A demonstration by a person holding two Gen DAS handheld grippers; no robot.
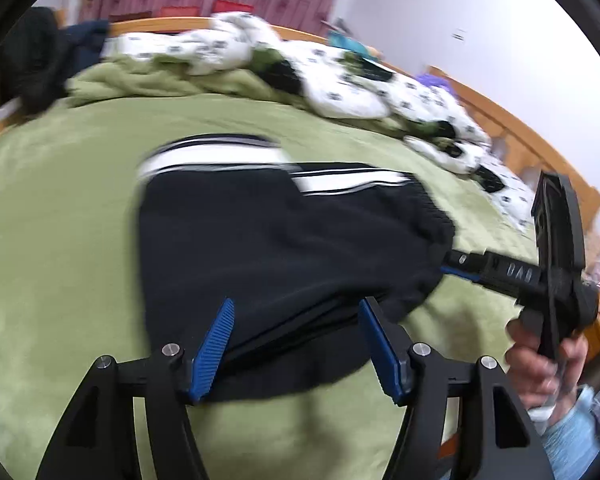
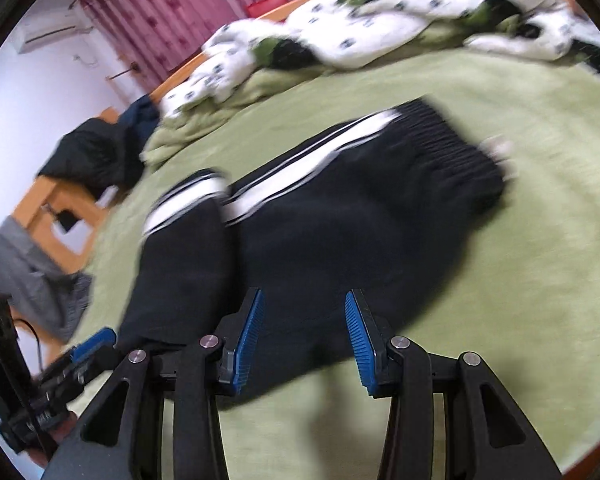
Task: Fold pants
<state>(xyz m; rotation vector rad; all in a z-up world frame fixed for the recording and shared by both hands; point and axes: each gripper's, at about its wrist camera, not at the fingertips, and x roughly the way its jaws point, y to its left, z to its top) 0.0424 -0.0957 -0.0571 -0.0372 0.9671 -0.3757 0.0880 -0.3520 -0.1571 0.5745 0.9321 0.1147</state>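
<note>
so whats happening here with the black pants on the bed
A person is folding black pants with white side stripes on a green blanket, one handheld gripper per hand. The pants already lie folded over. The left gripper and the right gripper are both open just above the near edge, gripping nothing.

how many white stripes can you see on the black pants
2. One white stripe runs along the folded-over leg on the left of the pants; the other white stripe runs along the far edge toward the waistband. More may be hidden underneath the folds.
</note>
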